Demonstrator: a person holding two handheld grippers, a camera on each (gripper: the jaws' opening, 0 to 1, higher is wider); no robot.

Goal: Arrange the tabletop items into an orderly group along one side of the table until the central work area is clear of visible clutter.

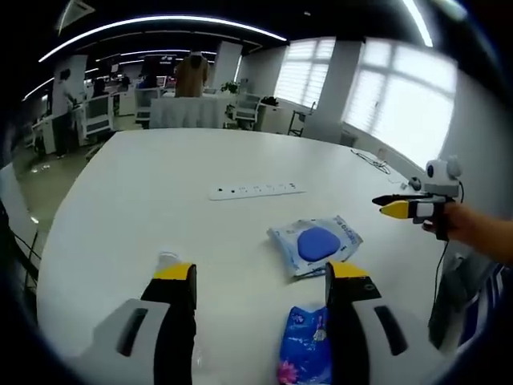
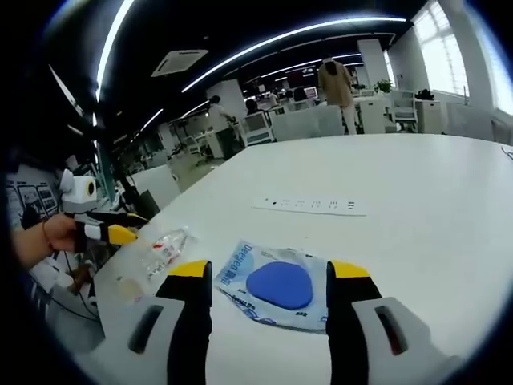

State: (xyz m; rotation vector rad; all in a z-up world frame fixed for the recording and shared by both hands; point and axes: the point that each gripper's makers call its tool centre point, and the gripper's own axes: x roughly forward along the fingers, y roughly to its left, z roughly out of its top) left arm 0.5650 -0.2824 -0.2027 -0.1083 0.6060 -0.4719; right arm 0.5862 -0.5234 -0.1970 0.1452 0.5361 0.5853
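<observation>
A blue pad in a clear packet [image 1: 317,245] lies on the white table [image 1: 160,184], just ahead of my left gripper [image 1: 260,273], whose jaws stand open. A blue flowered packet [image 1: 303,345] lies low between those jaws, close to the right one. A small white-capped item [image 1: 167,258] peeks over the left jaw. My right gripper [image 1: 385,204] comes in from the right, held by a hand. In the right gripper view, the right gripper [image 2: 270,273] is open, with the blue pad packet [image 2: 276,285] lying between its jaws. A clear plastic bottle [image 2: 156,250] lies to the left, beside the left gripper [image 2: 132,226].
A white power strip [image 1: 256,191] [image 2: 313,206] lies flat mid-table, beyond the packets. A thin cable [image 1: 370,160] trails near the far right edge. Office chairs and desks stand past the table, and a person [image 2: 335,84] stands far back.
</observation>
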